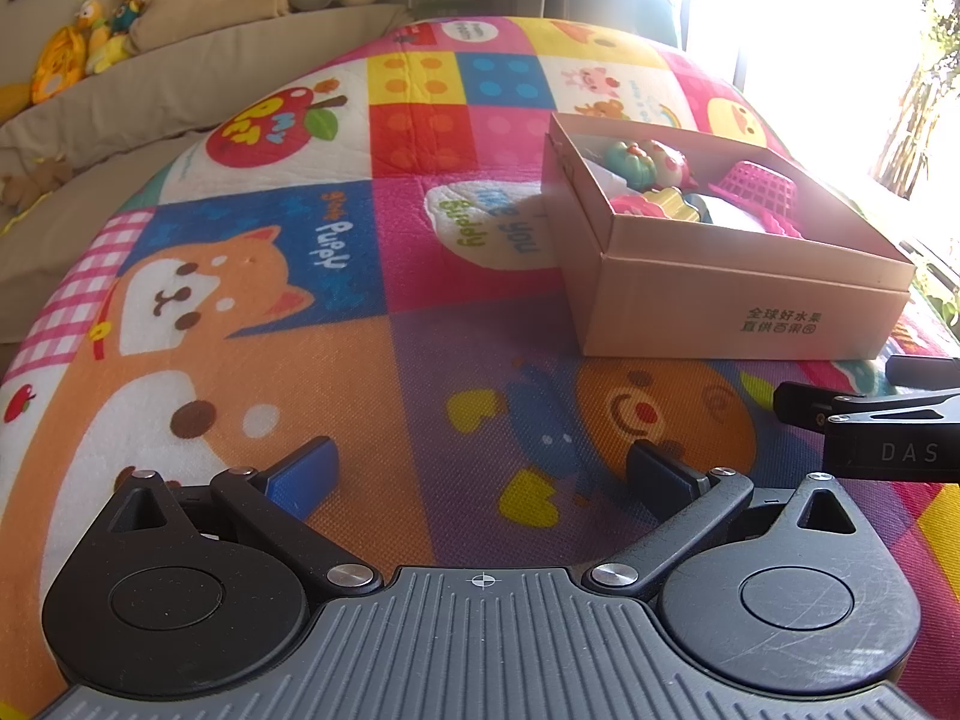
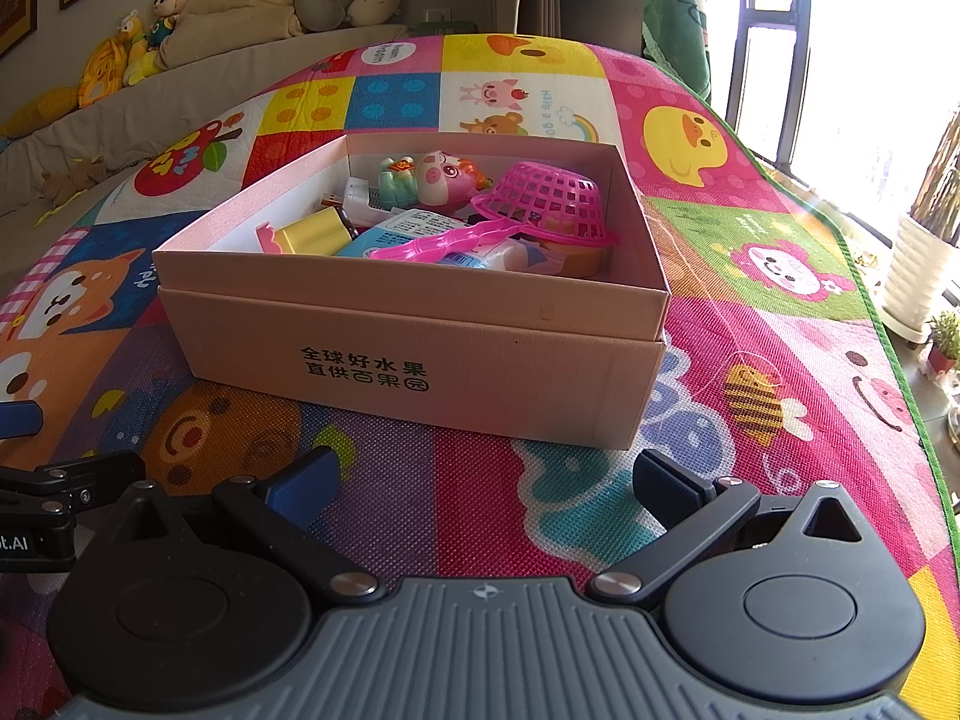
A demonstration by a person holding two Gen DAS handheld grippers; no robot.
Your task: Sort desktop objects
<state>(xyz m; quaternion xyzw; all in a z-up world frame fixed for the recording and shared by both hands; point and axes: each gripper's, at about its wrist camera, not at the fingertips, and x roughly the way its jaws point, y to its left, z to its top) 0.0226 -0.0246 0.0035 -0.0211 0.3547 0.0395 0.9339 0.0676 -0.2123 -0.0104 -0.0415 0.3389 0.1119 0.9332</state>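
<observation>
A pink cardboard box point(image 2: 420, 360) point(image 1: 738, 312) with printed characters stands on the colourful play mat point(image 1: 360, 360) point(image 2: 750, 300). Inside lie a pink mesh basket point(image 2: 549, 201) point(image 1: 756, 183), a pink pig toy point(image 2: 447, 174) point(image 1: 663, 162), a pink tong point(image 2: 438, 243), a yellow block point(image 2: 315, 234) and a blue-white packet point(image 2: 414, 237). My left gripper point(image 1: 480, 471) hovers open over the mat, left of and nearer than the box, with nothing between its fingers. In front of the box, my right gripper point(image 2: 486, 483) is open and empty too.
A beige sofa point(image 1: 120, 96) with plush toys point(image 1: 90, 42) point(image 2: 138, 42) and cushions runs along the back left. A bright window point(image 2: 870, 60) and potted plants point(image 2: 924, 264) stand to the right of the mat's edge. The other gripper's black frame point(image 1: 870, 426) shows at the right.
</observation>
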